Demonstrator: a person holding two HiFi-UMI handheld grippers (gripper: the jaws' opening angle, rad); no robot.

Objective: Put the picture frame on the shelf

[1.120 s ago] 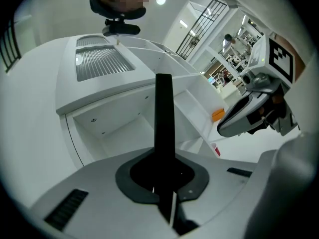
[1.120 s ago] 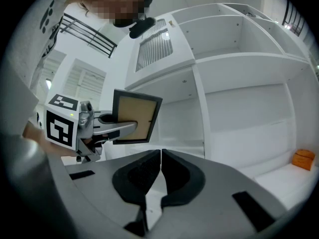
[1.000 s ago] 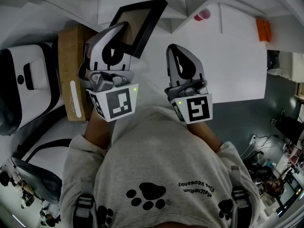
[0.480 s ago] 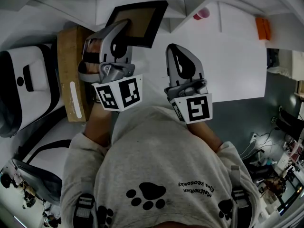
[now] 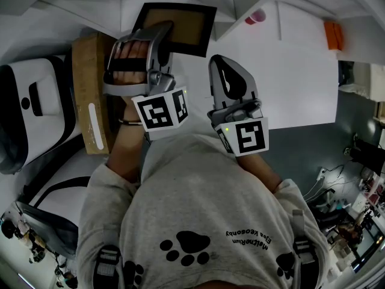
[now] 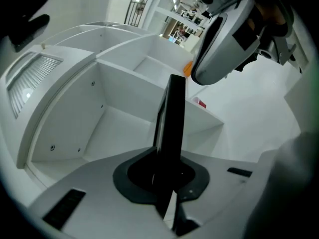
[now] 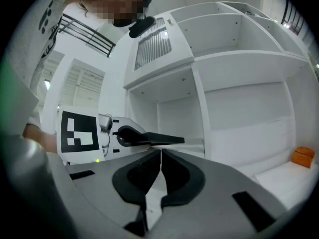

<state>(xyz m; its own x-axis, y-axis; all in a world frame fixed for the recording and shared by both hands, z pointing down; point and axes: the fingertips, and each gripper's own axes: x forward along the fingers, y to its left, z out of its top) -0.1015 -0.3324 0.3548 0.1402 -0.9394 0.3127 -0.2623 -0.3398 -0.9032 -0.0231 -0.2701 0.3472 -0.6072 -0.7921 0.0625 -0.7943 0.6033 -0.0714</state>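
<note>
Picture frame: clamped by one edge in my left gripper, jaws almost together with only the thin black edge between the pads. It is edge-on and upright in the left gripper view. From the head view it shows a black border round a brown panel, sticking out past the jaw tips.

Right gripper: just beside the left one, jaws pressed together, nothing between them.

Cardboard box: just left of my left gripper, lower down.

Shelf: white, open compartments. The frame stands in front of one open compartment; I cannot tell whether it touches a board.

Further off: pink cup on a white board beyond the right gripper, and an orange object on a low board, far right.
</note>
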